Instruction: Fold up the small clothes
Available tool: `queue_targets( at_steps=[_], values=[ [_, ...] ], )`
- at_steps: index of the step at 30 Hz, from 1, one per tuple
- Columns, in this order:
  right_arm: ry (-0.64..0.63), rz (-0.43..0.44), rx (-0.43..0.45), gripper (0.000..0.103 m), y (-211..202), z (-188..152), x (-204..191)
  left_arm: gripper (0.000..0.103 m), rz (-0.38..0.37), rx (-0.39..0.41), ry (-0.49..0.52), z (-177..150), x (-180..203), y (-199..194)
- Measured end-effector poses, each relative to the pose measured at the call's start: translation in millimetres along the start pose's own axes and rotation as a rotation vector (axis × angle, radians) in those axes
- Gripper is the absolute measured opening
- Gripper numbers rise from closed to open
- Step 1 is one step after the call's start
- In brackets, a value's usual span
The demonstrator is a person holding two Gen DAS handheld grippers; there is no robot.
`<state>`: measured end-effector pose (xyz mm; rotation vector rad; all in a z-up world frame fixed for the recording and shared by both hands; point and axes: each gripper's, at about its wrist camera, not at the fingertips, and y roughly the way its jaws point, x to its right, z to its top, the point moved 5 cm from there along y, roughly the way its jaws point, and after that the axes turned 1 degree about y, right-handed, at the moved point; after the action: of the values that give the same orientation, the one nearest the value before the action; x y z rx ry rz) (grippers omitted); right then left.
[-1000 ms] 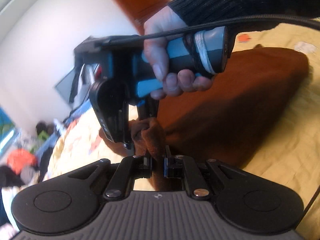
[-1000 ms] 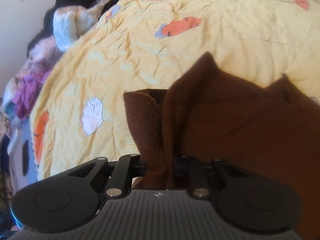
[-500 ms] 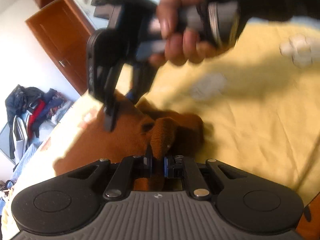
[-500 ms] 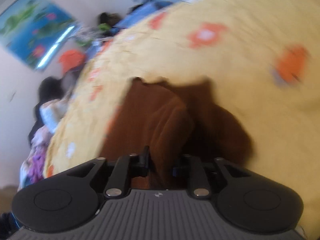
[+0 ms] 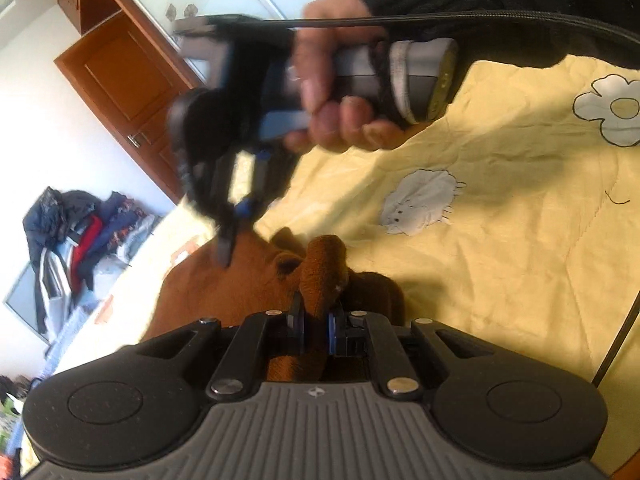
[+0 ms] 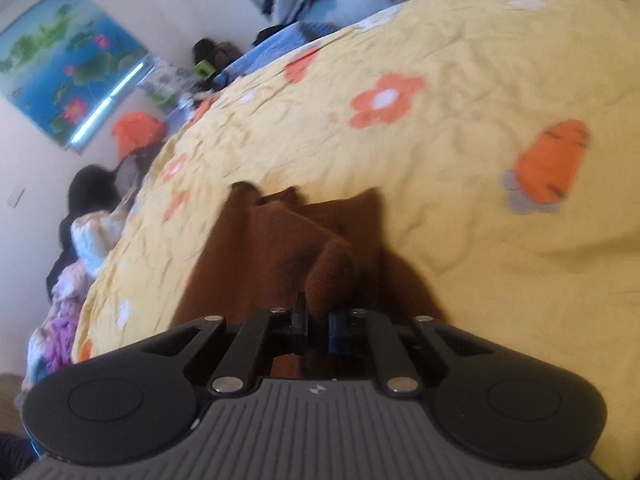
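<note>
A: Where was the brown fleecy garment [image 5: 256, 280]?

B: It lay on the yellow quilted bedspread with orange flowers and white sheep [image 5: 500, 240], partly spread out and partly bunched up. A thick fold of it rose straight between the fingers of the left gripper [image 5: 316, 324], whose fingers were drawn in narrow and pinching that fold.

A: And the other side?

B: Seen from its own camera, the right gripper [image 6: 316, 322] had its fingers close together too, with a rounded lump of the same brown garment [image 6: 280, 256] clamped between them. The rest of the cloth ran away from the fingers towards two pointed corners resting on the bedspread [image 6: 460, 92].

A: Could the left camera see the right gripper?

B: Yes, the right gripper [image 5: 230, 236] was above and to the left, blurred, held by the person's right hand [image 5: 340, 96] in a dark knitted sleeve. Its tips reached down to the brown cloth.

A: Anything around the bed?

B: A heap of mixed clothes [image 5: 80, 232] near a brown wooden door [image 5: 124, 76], and a blue lotus picture [image 6: 60, 72] on the wall.
</note>
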<state>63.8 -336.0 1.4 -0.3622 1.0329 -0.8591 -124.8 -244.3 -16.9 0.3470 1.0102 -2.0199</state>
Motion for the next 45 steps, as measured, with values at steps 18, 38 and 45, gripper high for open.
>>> queue_targets(
  at_steps=[18, 38, 45],
  values=[
    [0.224, 0.050, 0.115, 0.098, -29.1, -35.9, 31.9, 0.101, -0.009, -0.023, -0.757, -111.5, -196.3, -40.6],
    [0.304, 0.135, 0.065, 0.033, 23.6, -25.7, 16.8, 0.014, -0.354, -0.125, -1.245, -142.0, -261.7, 79.9],
    [0.250, 0.243, 0.115, 0.032, 45.9, 15.5, -17.9, 0.014, -0.160, -0.006, -1.068, -123.7, -324.5, 57.1]
  ],
)
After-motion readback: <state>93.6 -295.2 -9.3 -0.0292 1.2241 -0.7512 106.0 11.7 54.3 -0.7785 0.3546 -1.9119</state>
